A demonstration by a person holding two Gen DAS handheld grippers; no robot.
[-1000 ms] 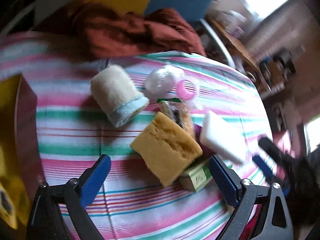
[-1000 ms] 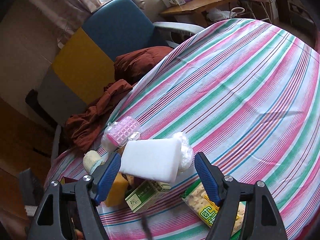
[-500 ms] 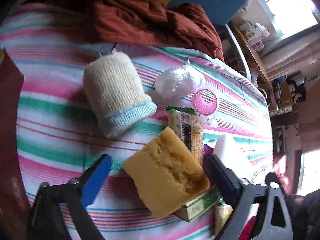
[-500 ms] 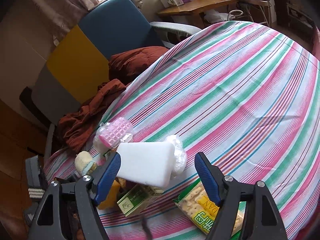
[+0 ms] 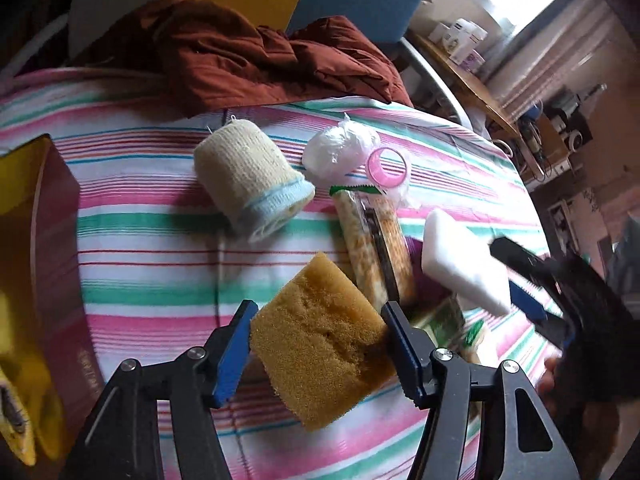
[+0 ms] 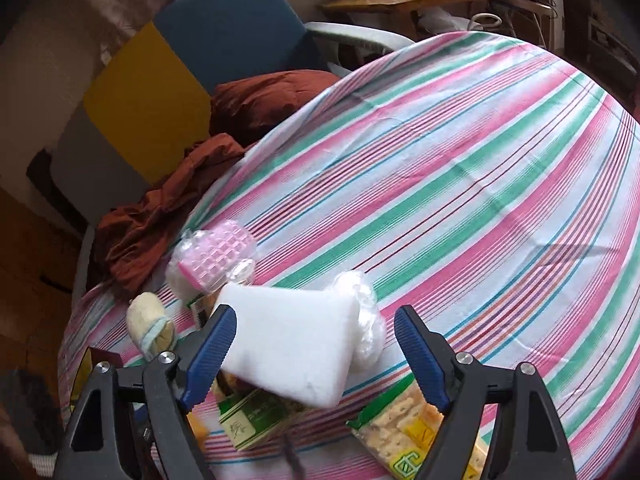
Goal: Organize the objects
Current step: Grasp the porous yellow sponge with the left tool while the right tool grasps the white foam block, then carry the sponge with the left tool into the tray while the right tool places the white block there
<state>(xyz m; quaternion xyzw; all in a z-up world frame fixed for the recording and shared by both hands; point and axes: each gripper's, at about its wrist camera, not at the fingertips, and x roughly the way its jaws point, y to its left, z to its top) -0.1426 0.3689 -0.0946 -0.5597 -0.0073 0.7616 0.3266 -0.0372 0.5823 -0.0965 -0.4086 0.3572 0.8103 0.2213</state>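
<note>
A yellow sponge (image 5: 320, 344) lies on the striped tablecloth (image 5: 152, 272). My left gripper (image 5: 318, 312) is closing on it, and both blue pads touch its sides. A white sponge block (image 6: 292, 340) rests tilted on a green box (image 6: 252, 412). It sits between the fingers of my right gripper (image 6: 316, 314), whose jaws are opening. The left pad is at the block's edge and the right pad stands clear of it. The left wrist view shows the white sponge (image 5: 460, 264) with the right gripper's fingers (image 5: 528, 280) beside it.
A cream rolled cloth (image 5: 248, 180), a white plastic bundle (image 5: 340, 152), a pink ring (image 5: 388, 168) and a cracker packet (image 5: 376, 248) lie behind the sponges. A second cracker packet (image 6: 404, 428) lies near the front. A yellow and maroon box (image 5: 36, 240) stands left. Rust-red clothing (image 5: 260, 52) drapes over the table's far edge.
The left jaws have drawn in from wide apart until they touch the yellow sponge. The right gripper has come lower and closer over the white sponge, and its jaws have widened a little.
</note>
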